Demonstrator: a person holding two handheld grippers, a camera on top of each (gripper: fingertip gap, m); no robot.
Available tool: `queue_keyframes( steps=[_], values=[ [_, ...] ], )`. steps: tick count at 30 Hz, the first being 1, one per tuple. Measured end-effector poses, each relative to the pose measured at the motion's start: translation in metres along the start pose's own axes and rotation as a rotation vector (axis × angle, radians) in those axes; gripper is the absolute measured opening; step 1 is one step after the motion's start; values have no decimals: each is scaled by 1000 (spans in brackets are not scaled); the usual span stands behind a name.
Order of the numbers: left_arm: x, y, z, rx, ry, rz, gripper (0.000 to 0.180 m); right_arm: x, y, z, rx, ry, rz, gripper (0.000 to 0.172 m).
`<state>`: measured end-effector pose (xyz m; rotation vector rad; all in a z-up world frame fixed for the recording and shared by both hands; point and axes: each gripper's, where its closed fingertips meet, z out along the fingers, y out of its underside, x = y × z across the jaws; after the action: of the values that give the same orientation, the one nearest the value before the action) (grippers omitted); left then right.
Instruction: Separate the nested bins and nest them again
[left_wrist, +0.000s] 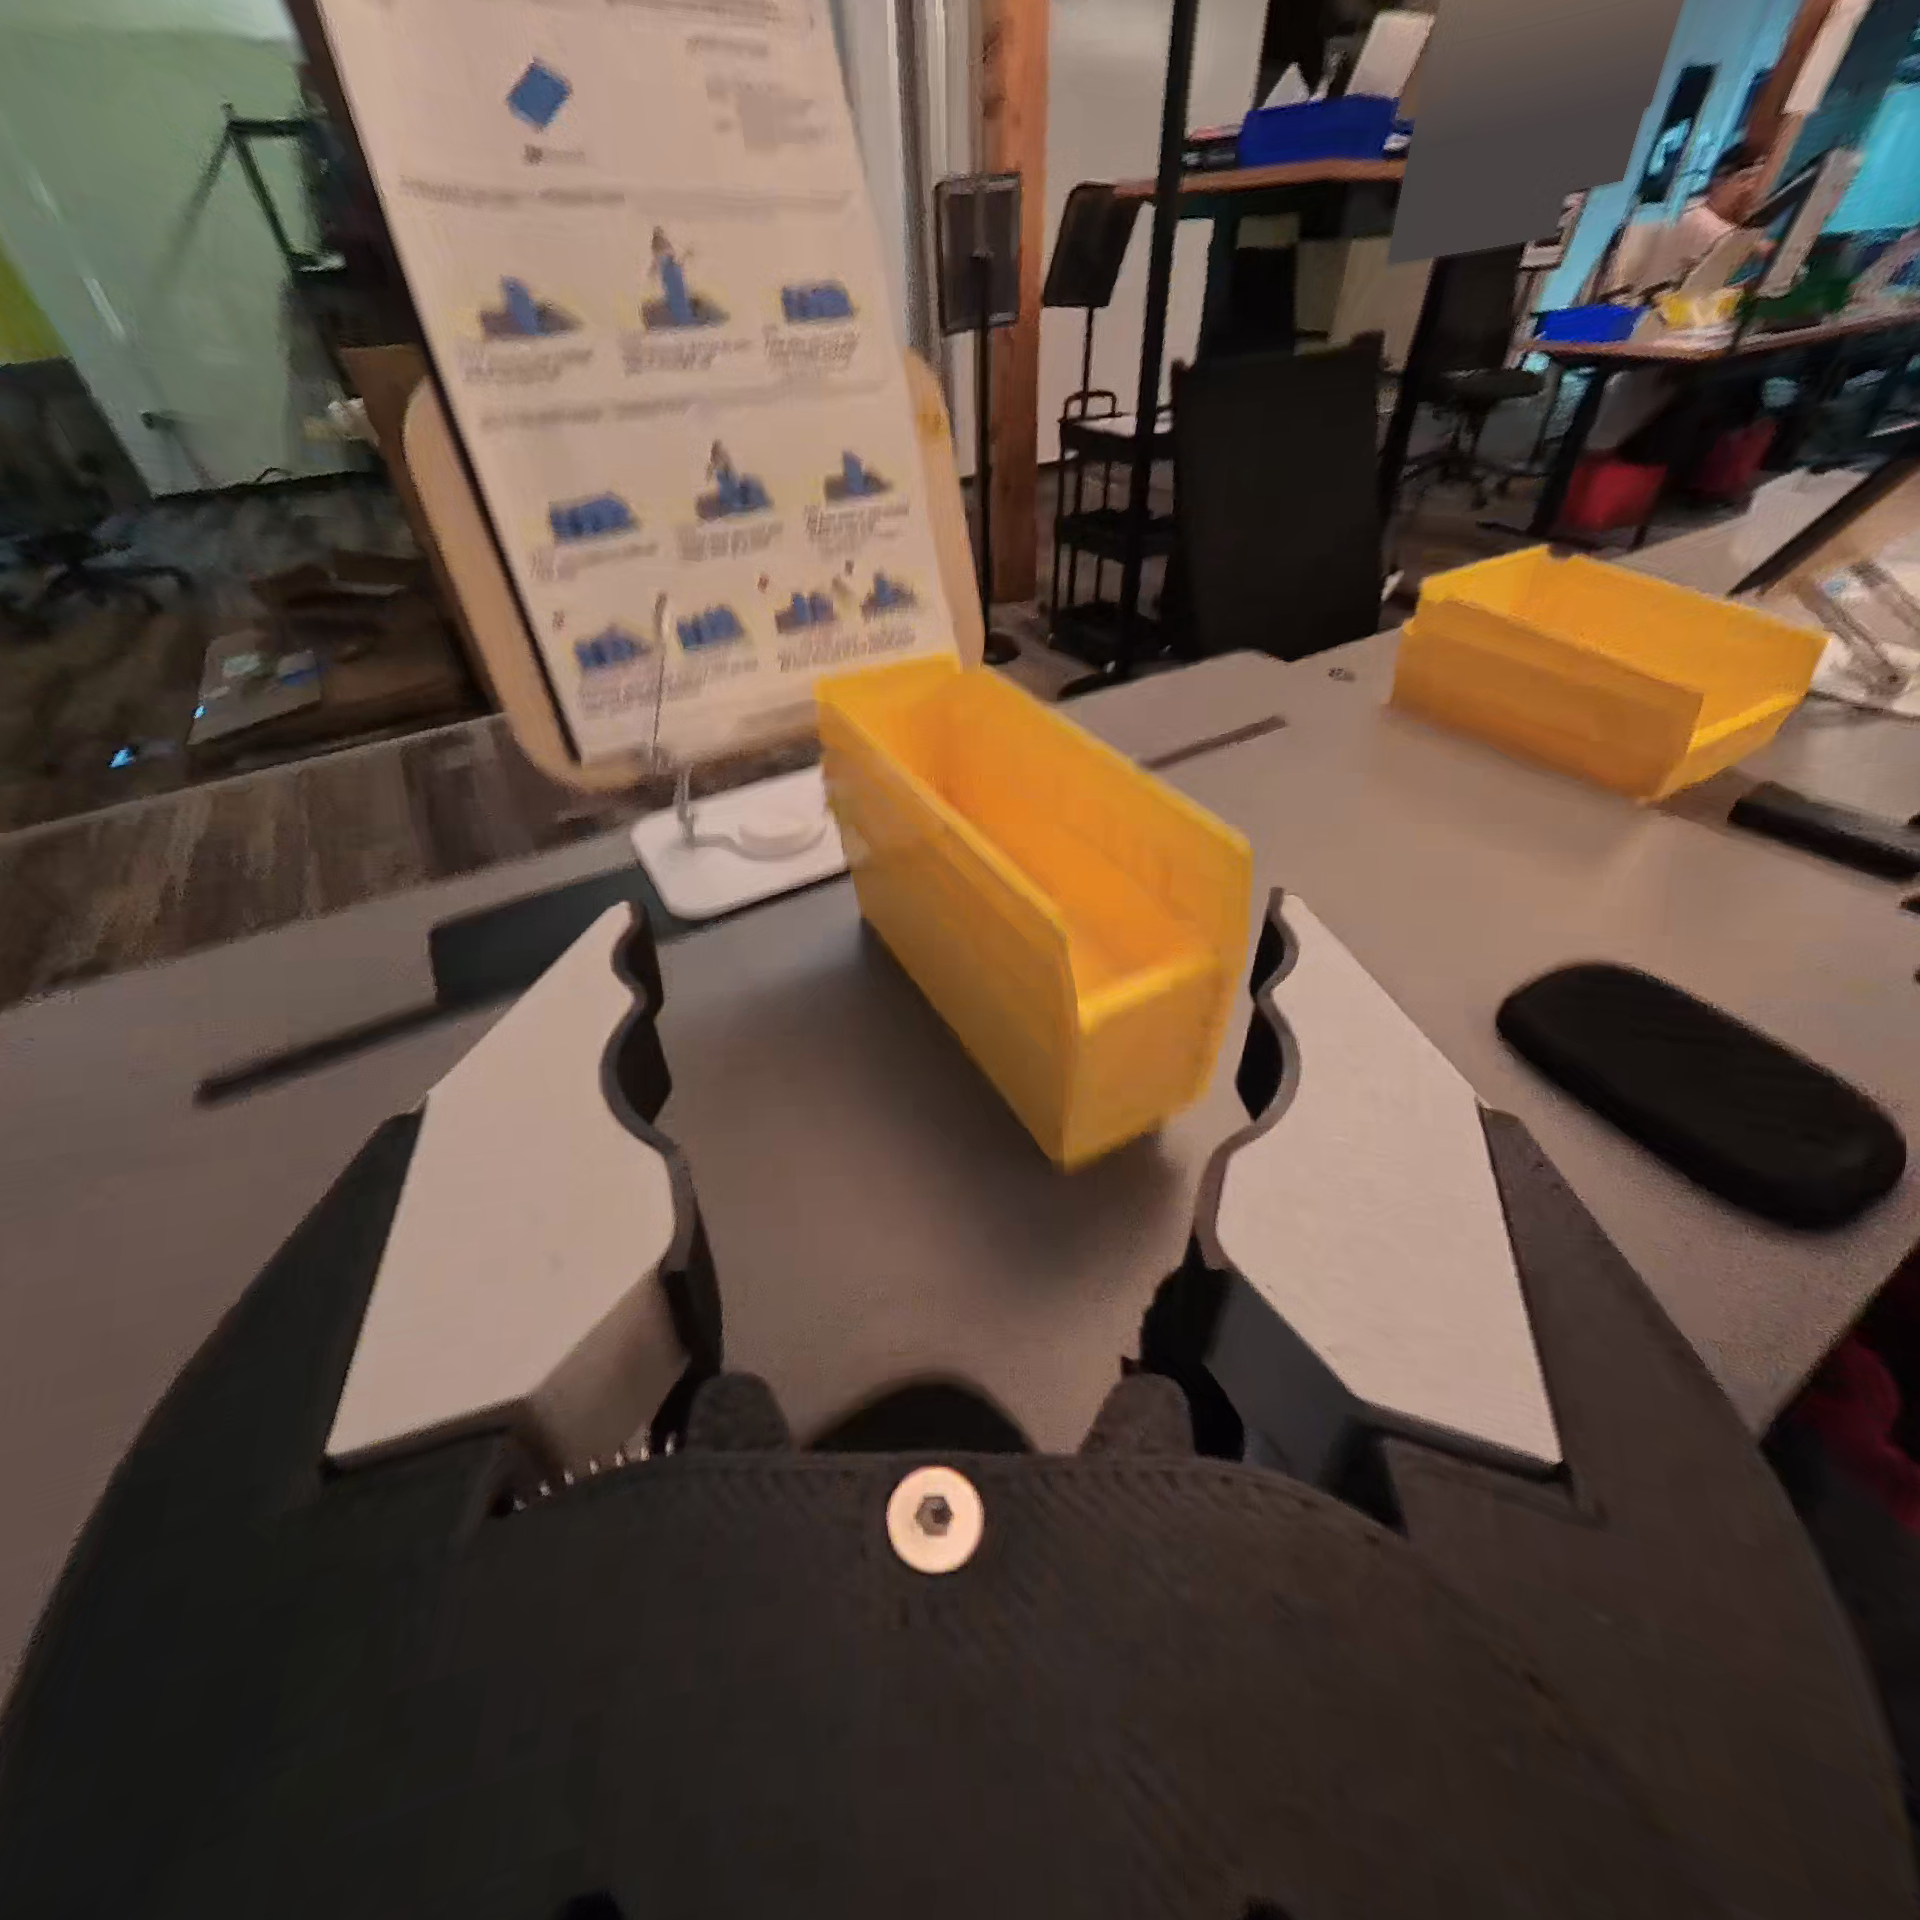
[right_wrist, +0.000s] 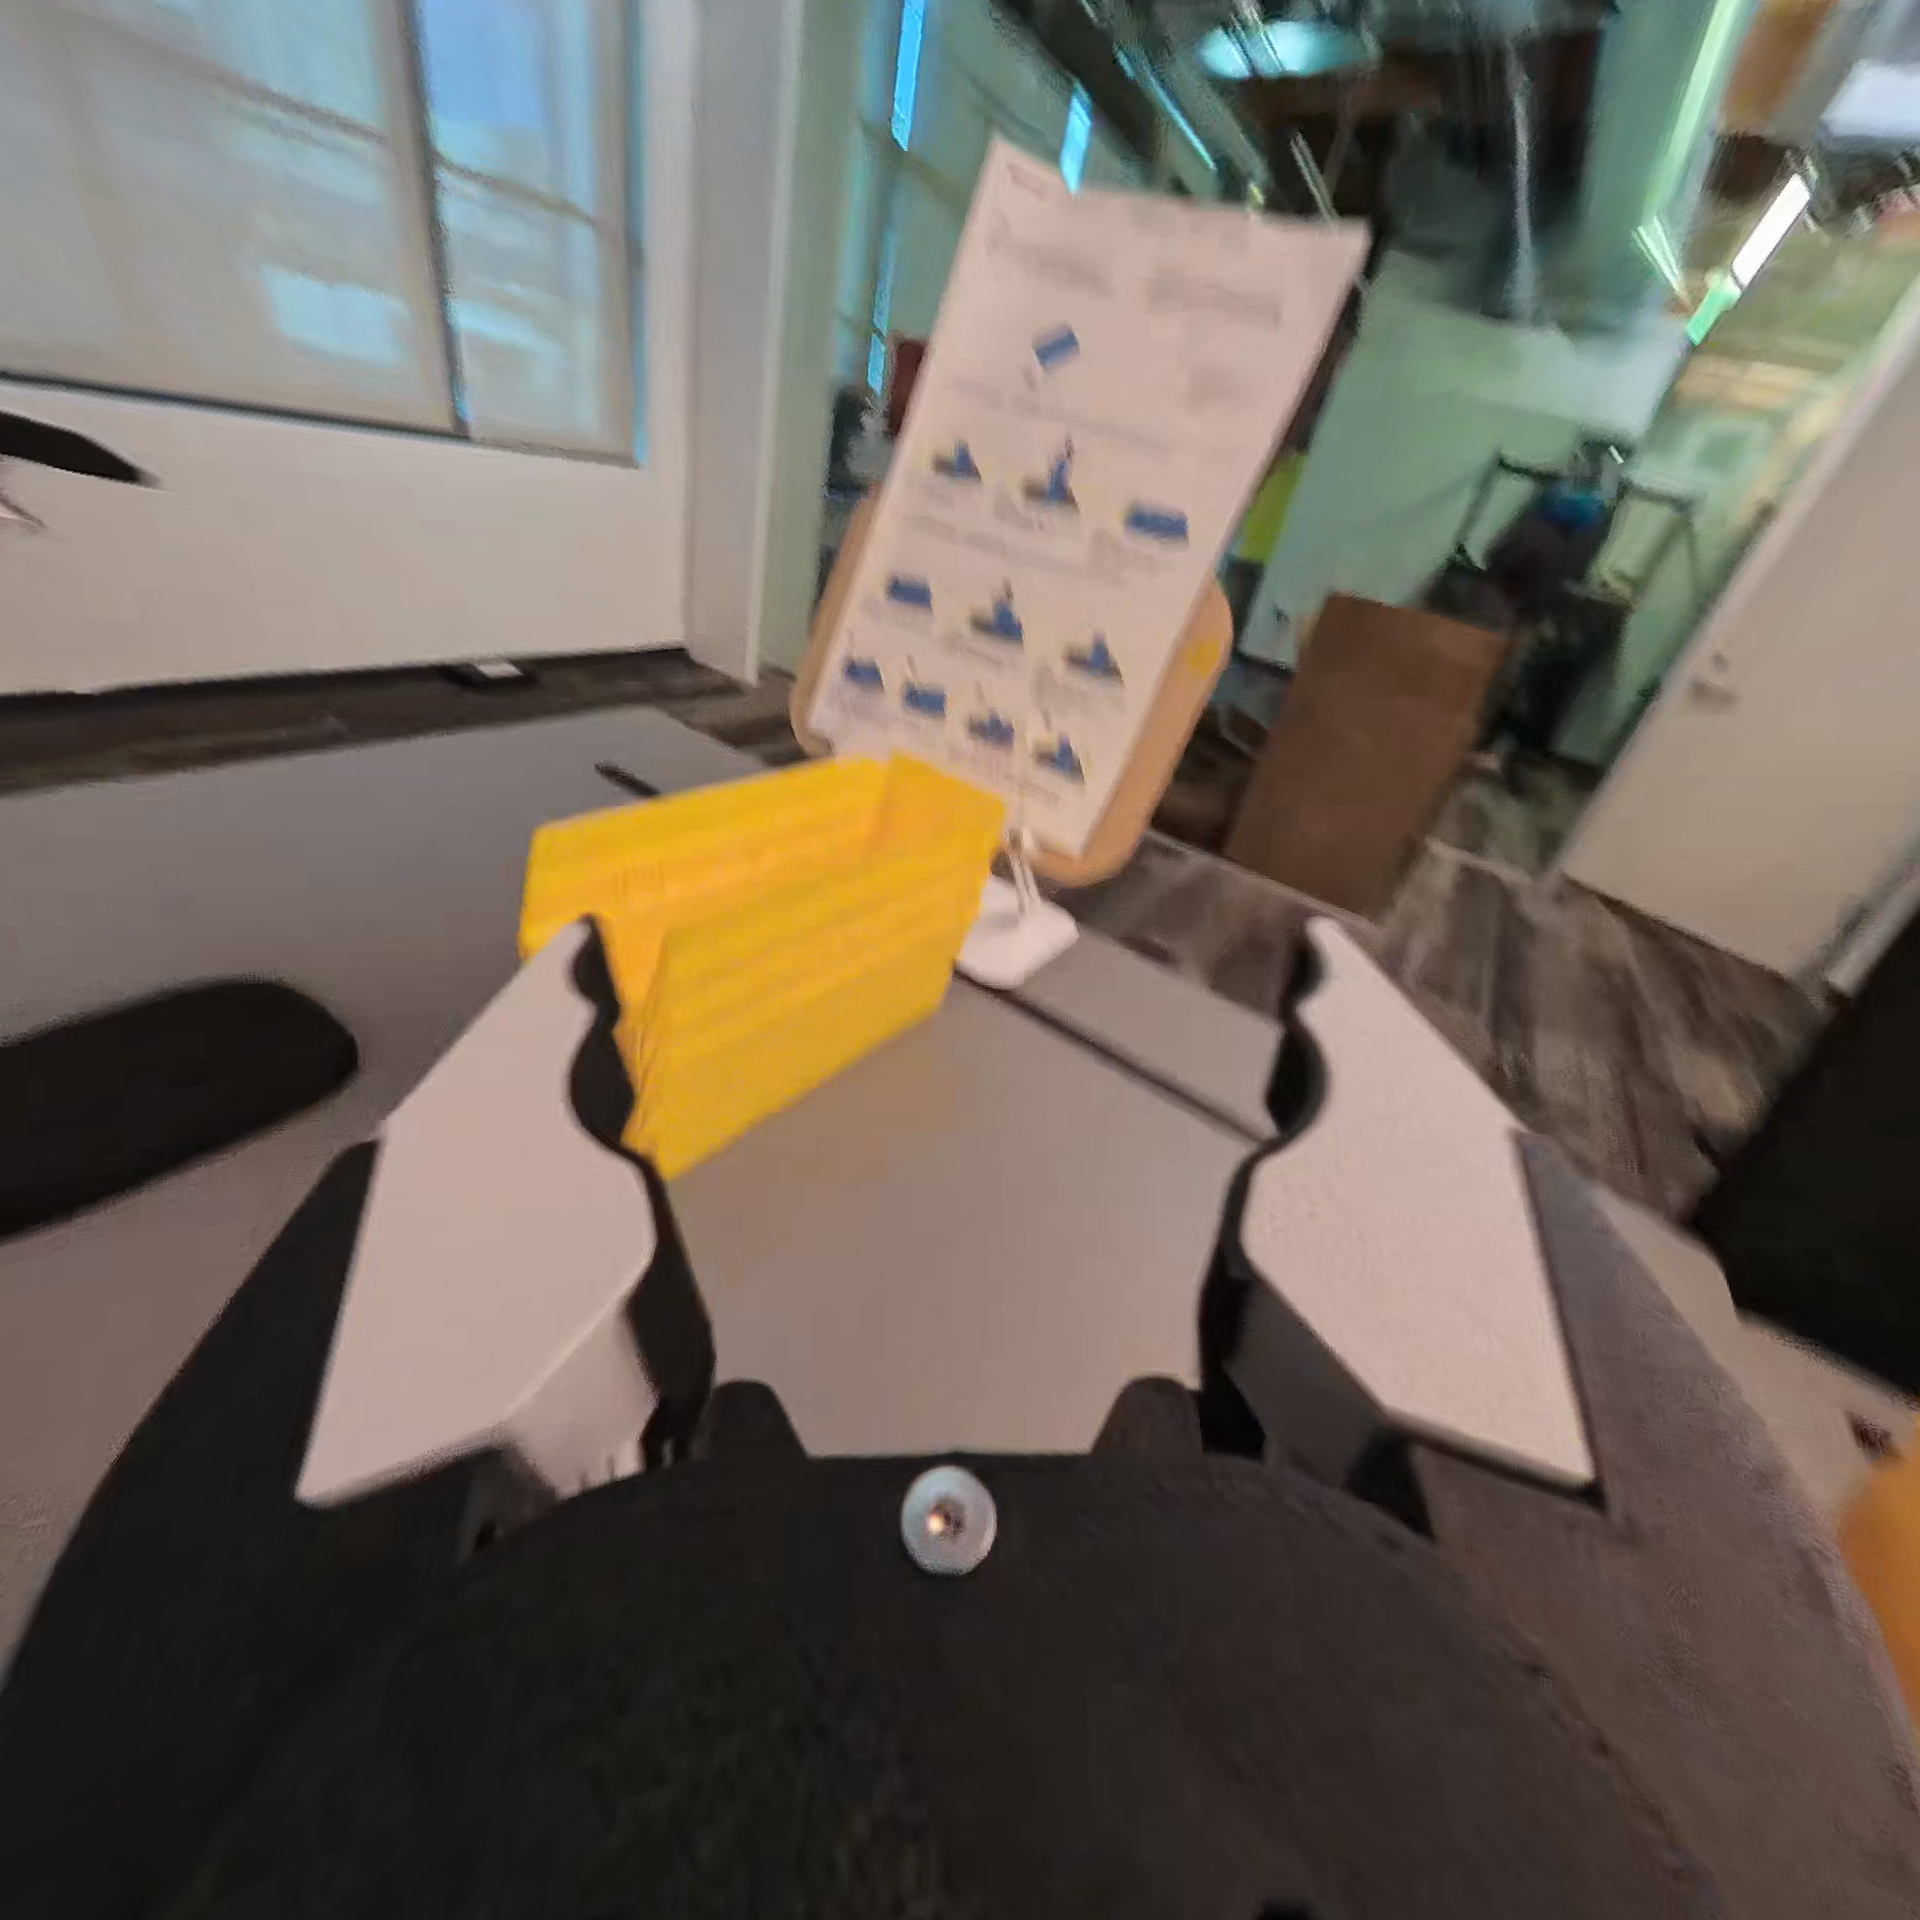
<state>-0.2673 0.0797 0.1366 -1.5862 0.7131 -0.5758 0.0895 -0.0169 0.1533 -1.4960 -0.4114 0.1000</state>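
A stack of nested yellow bins (left_wrist: 1029, 914) stands on the grey table (left_wrist: 883, 1226). It lies just ahead of my left gripper (left_wrist: 953, 914), toward the right fingertip (left_wrist: 1288, 966). The left gripper is open and holds nothing; a wide gap remains on the bin's left side. The same stack shows in the right wrist view (right_wrist: 790, 935), blurred, by the left fingertip (right_wrist: 561, 987) of my right gripper (right_wrist: 948, 935). The right gripper is open and empty. A second yellow bin (left_wrist: 1600, 665) sits at the far right of the table.
An instruction board on a white stand (left_wrist: 665, 395) rises right behind the bins, and it also shows in the right wrist view (right_wrist: 1070, 561). A black oblong pad (left_wrist: 1704, 1091) lies on the table to the right, seen too in the right wrist view (right_wrist: 156, 1081). Chairs and desks stand beyond.
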Motion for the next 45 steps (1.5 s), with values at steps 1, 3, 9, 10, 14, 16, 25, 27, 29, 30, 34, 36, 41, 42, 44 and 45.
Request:
queue_keyframes(
  steps=[1,3,9,10,14,16,25,27,29,30,34,36,41,42,44,45],
  values=[
    [-4,-26,20,30,31,-10,111,7,-22,19,35,-33,2,111],
    [-10,-72,57,85,95,-54,108,19,-58,56,93,-94,73,108],
    [-23,-96,126,88,140,-99,107,28,-71,131,85,-228,186,78],
    [-25,-88,132,95,145,-109,106,30,-56,140,43,-228,210,73],
    [-40,-29,160,-29,190,-157,97,26,14,171,-86,-250,346,69],
    [-40,-20,168,-73,257,-210,93,18,44,194,-204,-277,431,71],
    [-31,6,189,-201,252,-206,97,-19,99,229,-409,-328,562,69],
    [-24,9,195,-214,279,-224,96,-23,103,231,-424,-336,575,66],
    [-12,15,200,-238,342,-243,96,-28,107,235,-436,-350,590,62],
    [-5,16,201,-244,391,-263,96,-31,108,236,-439,-365,594,59],
    [-2,17,203,-246,430,-310,95,-37,118,241,-478,-373,533,37],
    [-14,25,205,-271,365,-280,95,-32,119,241,-471,-358,492,33],
    [-20,26,206,-274,389,-310,91,-31,111,236,-452,-423,465,9],
    [-21,27,207,-273,388,-319,91,-30,114,236,-464,-417,439,1],
    [-24,28,211,-269,382,-327,90,-26,118,237,-475,-395,409,0],
    [-24,28,212,-265,379,-331,90,-24,117,237,-469,-392,413,0]
  ],
)
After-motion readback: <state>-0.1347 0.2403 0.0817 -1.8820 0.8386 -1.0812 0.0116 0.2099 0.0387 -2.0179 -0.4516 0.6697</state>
